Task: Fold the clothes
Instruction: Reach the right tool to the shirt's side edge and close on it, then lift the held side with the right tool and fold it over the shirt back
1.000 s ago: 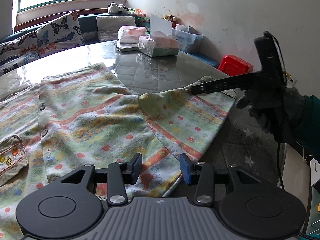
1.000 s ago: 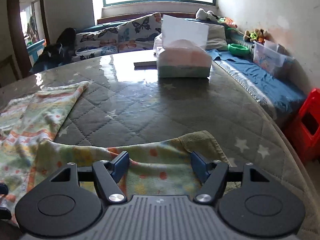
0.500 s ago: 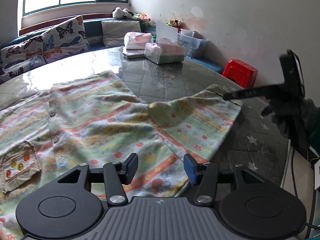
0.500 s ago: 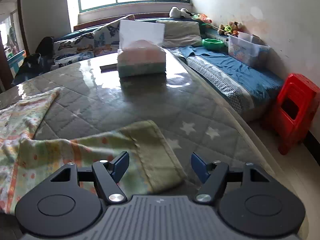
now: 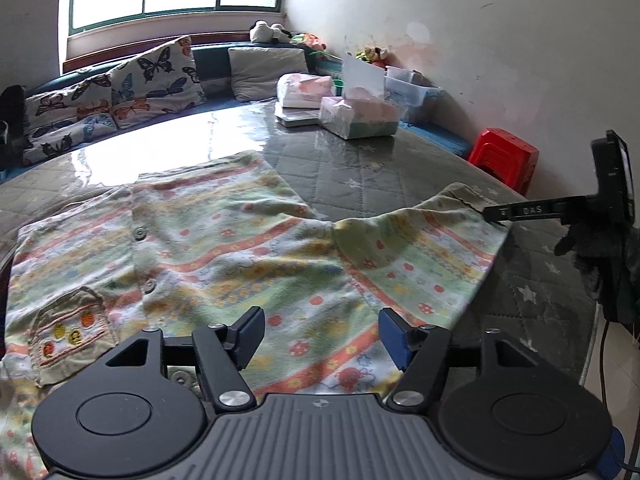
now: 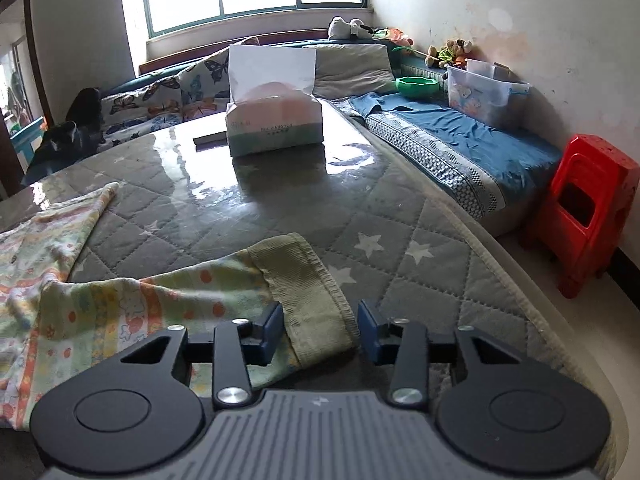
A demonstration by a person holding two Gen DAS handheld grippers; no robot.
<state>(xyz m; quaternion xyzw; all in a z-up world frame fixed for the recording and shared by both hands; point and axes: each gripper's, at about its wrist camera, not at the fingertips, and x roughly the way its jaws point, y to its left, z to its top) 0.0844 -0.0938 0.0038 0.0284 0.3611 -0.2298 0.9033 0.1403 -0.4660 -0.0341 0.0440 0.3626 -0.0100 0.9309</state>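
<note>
A pastel striped button-up top [image 5: 224, 248] lies spread on the quilted table [image 5: 360, 176], with a small pocket [image 5: 72, 328] at the near left. Its right sleeve [image 5: 420, 252] stretches toward the table's right edge. My left gripper [image 5: 322, 336] hovers open above the hem area with nothing between its fingers. My right gripper [image 6: 320, 328] is open, and the sleeve's green ribbed cuff [image 6: 308, 292] lies between its fingers. In the left wrist view, the right gripper [image 5: 490, 214] reaches the cuff from the right, held by a gloved hand [image 5: 592, 240].
Tissue packs [image 6: 274, 124] stand at the table's far side, with a flat item under them. A red stool [image 6: 584, 216] stands on the floor to the right, beyond the table edge. A cushioned bench [image 6: 460, 148] with a plastic box [image 6: 484, 92] runs along the wall.
The right gripper swung and settled over the sleeve cuff, and its fingers narrowed around it. The left gripper drew back slightly and stayed open.
</note>
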